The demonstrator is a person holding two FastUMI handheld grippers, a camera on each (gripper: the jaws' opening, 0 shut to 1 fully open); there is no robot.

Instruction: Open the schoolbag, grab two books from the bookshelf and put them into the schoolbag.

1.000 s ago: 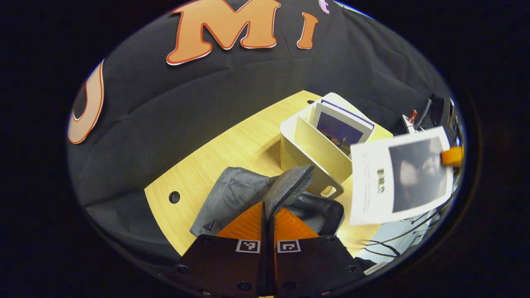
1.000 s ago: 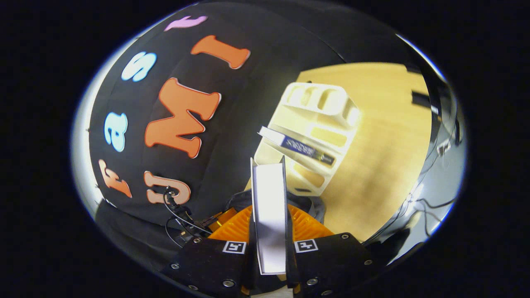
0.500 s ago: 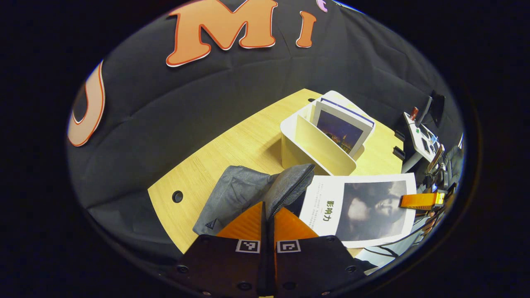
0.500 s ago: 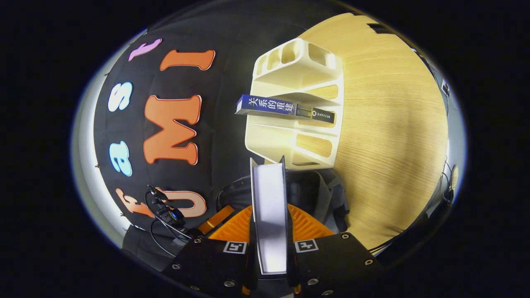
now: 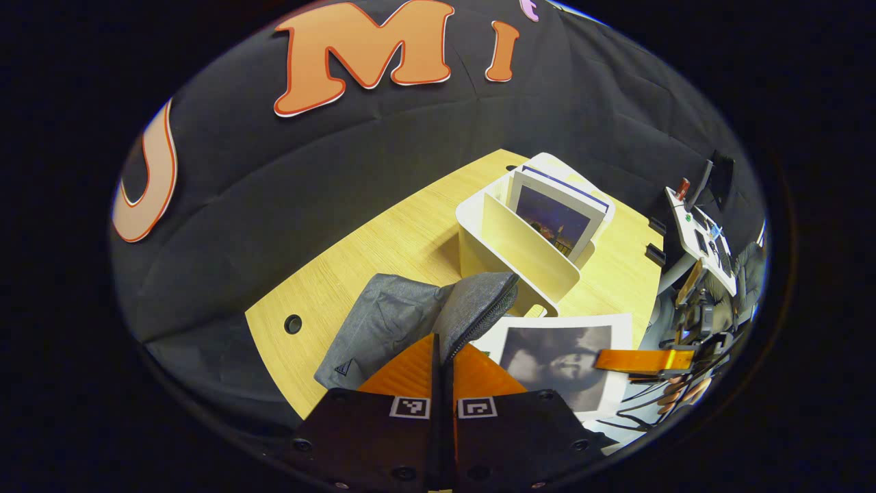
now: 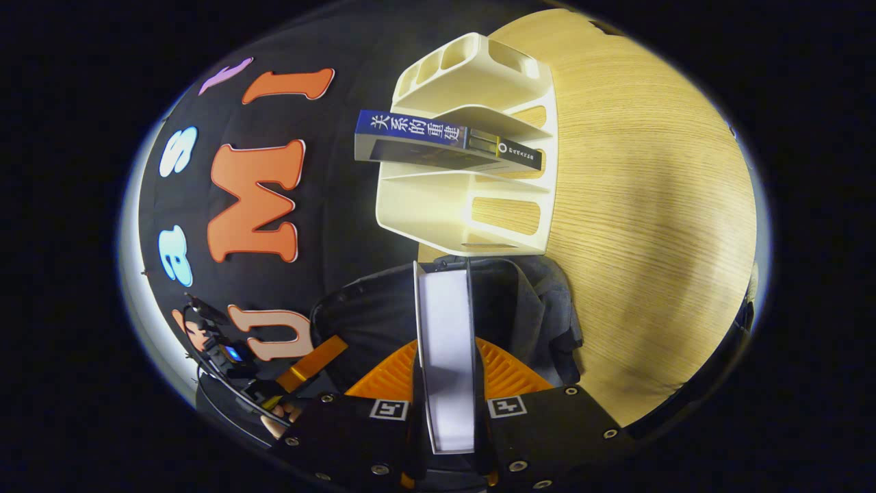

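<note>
Lowered since the earlier frame, the white-covered book [image 5: 558, 359], clamped between the right gripper [image 6: 445, 383] fingers, now enters the schoolbag [image 5: 404, 322] mouth. Left gripper [image 5: 443, 356] pinches the bag's zipper flap [image 5: 479, 305], holding it open; a second book [image 6: 445, 140] waits in the bookshelf [image 6: 479, 198].

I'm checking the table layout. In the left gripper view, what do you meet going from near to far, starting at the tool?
left tool → schoolbag → bookshelf → dark-covered book standing in the bookshelf → booth wall.
</note>
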